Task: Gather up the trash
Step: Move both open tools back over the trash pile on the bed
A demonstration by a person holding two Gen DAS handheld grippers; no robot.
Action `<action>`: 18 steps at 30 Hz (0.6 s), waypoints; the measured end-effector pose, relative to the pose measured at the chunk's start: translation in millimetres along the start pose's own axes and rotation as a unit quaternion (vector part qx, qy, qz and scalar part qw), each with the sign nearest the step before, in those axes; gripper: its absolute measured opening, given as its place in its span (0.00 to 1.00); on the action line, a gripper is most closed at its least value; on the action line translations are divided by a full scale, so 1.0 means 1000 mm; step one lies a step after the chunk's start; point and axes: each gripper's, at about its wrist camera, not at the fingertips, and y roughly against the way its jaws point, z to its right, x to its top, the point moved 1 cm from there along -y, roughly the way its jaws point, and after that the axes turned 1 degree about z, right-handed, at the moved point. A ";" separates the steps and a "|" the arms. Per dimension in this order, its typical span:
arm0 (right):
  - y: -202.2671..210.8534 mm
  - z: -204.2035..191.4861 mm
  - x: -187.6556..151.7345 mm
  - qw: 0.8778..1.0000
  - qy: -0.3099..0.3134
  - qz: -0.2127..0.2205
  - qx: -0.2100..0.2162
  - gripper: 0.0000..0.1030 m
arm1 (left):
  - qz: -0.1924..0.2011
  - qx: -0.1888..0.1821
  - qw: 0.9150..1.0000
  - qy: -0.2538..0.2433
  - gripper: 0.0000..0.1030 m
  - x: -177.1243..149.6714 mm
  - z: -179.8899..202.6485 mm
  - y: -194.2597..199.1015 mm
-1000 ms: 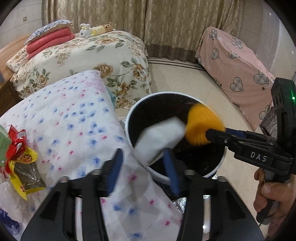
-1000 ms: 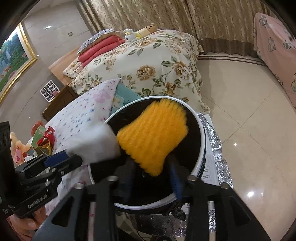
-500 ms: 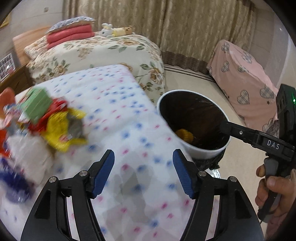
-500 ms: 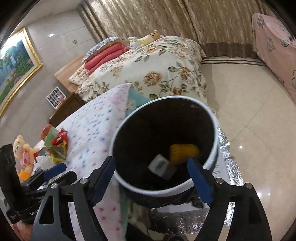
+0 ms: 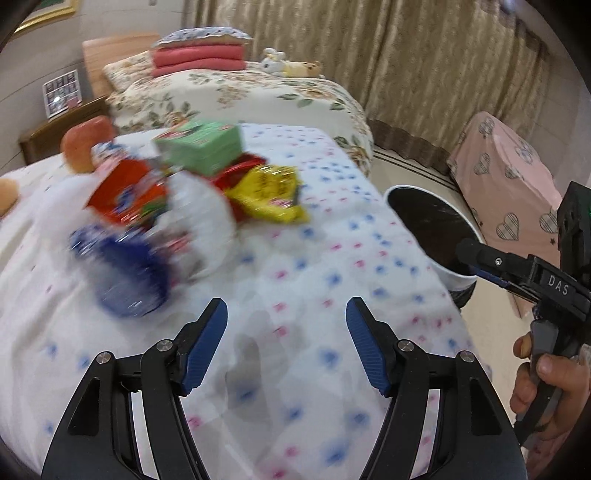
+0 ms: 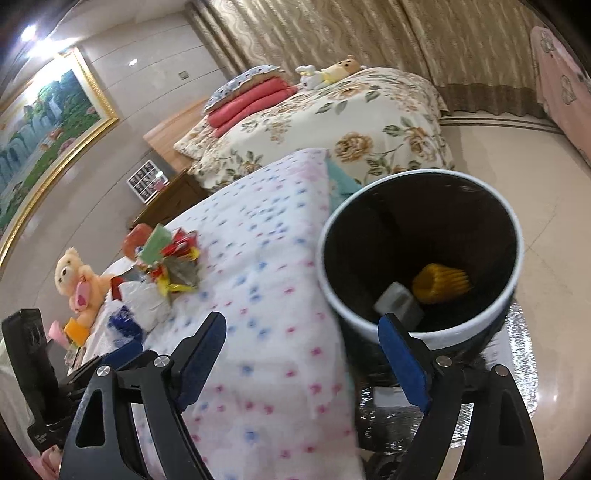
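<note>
Left view: the left gripper (image 5: pixel 286 343) is hanging open and empty over the cloth (image 5: pixel 295 369). The trash pile (image 5: pixel 177 195) is lying at 11 o'clock, the bin (image 5: pixel 432 229) at 2 o'clock.

Right view: the right gripper (image 6: pixel 301 356) is also gaping empty beside the bin (image 6: pixel 421 258). The wrappers are probably light, crinkly and slippery; pinching a folded edge seems best.

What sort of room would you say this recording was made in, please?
Most likely a bedroom: a bed with a floral quilt and folded red blankets, full-length curtains, and a bedside cabinet. A trash bin stands on the tiled floor.
</note>
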 end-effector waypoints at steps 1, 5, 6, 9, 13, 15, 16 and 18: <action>-0.001 -0.005 -0.001 1.000 0.003 -0.002 0.002 0.84 | 0.000 0.002 1.000 0.004 0.66 -0.002 -0.005 0.002; -0.008 -0.024 -0.008 1.000 0.018 -0.010 0.015 0.84 | -0.002 0.014 1.000 0.028 0.66 -0.014 -0.028 0.008; -0.010 -0.030 -0.009 1.000 0.022 -0.013 0.017 0.84 | -0.002 0.017 0.999 0.033 0.66 -0.016 -0.032 0.010; -0.017 -0.041 -0.014 0.999 0.030 -0.021 0.024 0.84 | 0.001 0.024 0.999 0.046 0.66 -0.023 -0.046 0.015; -0.025 -0.055 -0.018 0.998 0.040 -0.031 0.032 0.84 | 0.004 0.033 0.997 0.065 0.66 -0.028 -0.062 0.021; -0.029 -0.061 -0.020 0.998 0.043 -0.035 0.036 0.84 | 0.004 0.037 0.997 0.073 0.66 -0.029 -0.068 0.022; -0.031 -0.063 -0.020 0.998 0.045 -0.037 0.038 0.84 | 0.004 0.039 0.996 0.079 0.66 -0.029 -0.071 0.023; -0.034 -0.068 -0.020 0.997 0.048 -0.039 0.041 0.84 | 0.005 0.040 0.995 0.087 0.66 -0.029 -0.077 0.024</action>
